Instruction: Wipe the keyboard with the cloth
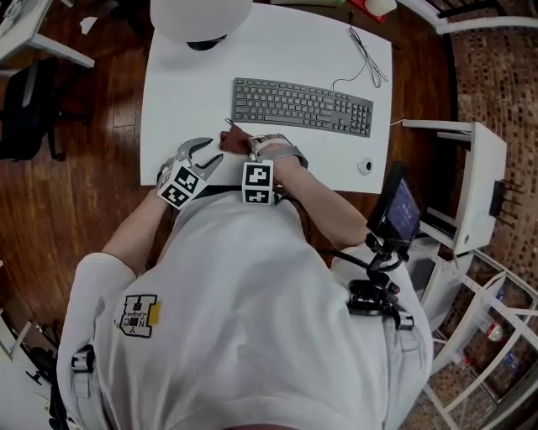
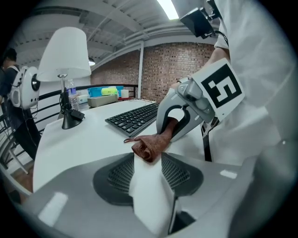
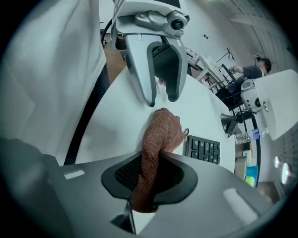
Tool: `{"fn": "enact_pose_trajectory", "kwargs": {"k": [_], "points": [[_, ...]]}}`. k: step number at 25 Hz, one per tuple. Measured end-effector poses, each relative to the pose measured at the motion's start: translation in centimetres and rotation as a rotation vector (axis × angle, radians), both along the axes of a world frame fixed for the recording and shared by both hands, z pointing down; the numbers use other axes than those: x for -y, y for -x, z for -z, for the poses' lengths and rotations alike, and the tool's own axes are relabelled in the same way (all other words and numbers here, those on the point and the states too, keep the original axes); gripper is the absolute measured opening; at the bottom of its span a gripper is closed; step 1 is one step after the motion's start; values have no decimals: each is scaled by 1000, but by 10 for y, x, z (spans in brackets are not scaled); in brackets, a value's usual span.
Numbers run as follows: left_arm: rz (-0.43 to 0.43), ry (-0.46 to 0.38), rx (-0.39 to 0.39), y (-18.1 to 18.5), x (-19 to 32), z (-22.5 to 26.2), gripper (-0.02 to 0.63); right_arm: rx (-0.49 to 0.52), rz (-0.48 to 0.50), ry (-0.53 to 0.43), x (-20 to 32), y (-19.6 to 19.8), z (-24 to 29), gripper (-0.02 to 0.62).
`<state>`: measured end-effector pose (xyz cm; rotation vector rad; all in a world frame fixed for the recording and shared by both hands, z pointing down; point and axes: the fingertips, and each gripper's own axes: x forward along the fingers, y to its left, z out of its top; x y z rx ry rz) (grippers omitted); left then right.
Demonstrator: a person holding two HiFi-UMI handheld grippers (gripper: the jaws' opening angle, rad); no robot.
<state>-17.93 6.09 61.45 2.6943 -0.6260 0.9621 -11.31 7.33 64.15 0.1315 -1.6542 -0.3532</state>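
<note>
A dark grey keyboard (image 1: pixel 303 105) lies across the far half of the white table (image 1: pixel 181 92). A brown cloth (image 1: pixel 231 141) sits bunched on the table just in front of the keyboard's left end. My right gripper (image 1: pixel 250 144) points steeply down and is shut on the cloth (image 3: pixel 160 132), which runs up between its jaws (image 3: pixel 153 160). My left gripper (image 1: pixel 214 153) is close on the left, open, with its tips (image 2: pixel 148 160) just short of the cloth (image 2: pixel 148 146) and bare table showing between them. In the left gripper view the keyboard (image 2: pixel 135 118) lies beyond the right gripper (image 2: pixel 170 135).
A white-shaded lamp (image 1: pixel 200 17) stands at the table's far edge (image 2: pixel 65 60). The keyboard's cable (image 1: pixel 366 55) trails to the far right corner. A small round object (image 1: pixel 365 165) lies near the right front corner. A screen on a mount (image 1: pixel 395 210) and white furniture (image 1: pixel 471 185) stand to the right.
</note>
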Motion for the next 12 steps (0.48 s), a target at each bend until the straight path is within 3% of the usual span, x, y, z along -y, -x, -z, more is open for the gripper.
{"fn": "enact_pose_trajectory", "kwargs": {"k": [5,8,12], "points": [[-26,-6,-6,-1,-3,2,160,20,-20,10,2,0,1,84],[-36,-7,-16,-1,-7,3,160,63,-80,11,4,0,3,115],[-22,6,-65,-4,-9,6,160,219,-269,47,-1,-4,15,289]]}}
